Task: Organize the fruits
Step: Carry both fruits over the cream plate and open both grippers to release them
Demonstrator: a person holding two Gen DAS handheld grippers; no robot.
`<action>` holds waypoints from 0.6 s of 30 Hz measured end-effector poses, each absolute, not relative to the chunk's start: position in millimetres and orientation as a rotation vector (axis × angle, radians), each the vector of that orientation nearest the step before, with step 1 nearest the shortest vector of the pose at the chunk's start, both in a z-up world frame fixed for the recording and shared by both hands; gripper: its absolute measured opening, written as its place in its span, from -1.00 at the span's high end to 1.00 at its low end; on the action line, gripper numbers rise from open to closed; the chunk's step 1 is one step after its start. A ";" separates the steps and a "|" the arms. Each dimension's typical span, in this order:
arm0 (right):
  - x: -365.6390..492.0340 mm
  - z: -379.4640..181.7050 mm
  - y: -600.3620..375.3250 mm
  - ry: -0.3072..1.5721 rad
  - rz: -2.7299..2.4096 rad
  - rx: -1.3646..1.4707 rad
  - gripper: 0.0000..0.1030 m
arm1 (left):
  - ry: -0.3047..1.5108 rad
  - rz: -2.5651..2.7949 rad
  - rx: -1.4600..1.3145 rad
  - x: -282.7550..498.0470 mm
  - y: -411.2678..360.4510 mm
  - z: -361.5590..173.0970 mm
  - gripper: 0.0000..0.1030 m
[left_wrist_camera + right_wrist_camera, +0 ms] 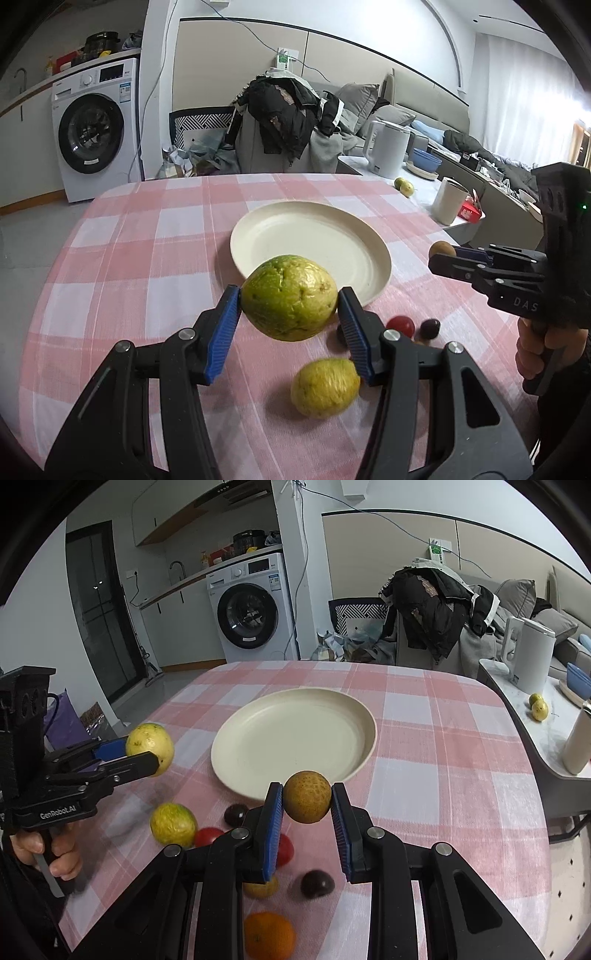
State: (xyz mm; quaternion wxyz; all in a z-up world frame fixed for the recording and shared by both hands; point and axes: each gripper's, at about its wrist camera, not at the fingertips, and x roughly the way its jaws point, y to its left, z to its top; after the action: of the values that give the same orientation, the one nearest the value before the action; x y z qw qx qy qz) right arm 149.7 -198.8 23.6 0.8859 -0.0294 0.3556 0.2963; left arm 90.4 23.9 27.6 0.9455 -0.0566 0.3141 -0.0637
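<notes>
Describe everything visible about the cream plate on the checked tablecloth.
The cream plate is round and shallow, with a low raised rim and a flat well. It looks like matte plastic or ceramic, faintly speckled. It sits flat on the pink-and-white checked tablecloth and holds nothing. The left gripper holds a yellow-green fruit near its front edge; the right gripper holds a small brown fruit there too. Neither visibly touches it.

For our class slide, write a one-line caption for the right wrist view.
Right hand-held gripper holds a small brown fruit before an empty plate; left hand-held gripper holds a yellow-green fruit.
</notes>
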 end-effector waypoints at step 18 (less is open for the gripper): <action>182.6 20.1 -173.9 0.767 0.635 -0.053 0.48 | 0.662 -0.140 -0.089 153.9 14.3 14.5 0.01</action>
State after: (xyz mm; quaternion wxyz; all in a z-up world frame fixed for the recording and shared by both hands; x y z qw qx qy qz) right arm 182.6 -173.9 20.1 0.8782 -0.0255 0.3679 0.3046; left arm 153.9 14.3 14.5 0.9423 -0.0436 0.3247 -0.0689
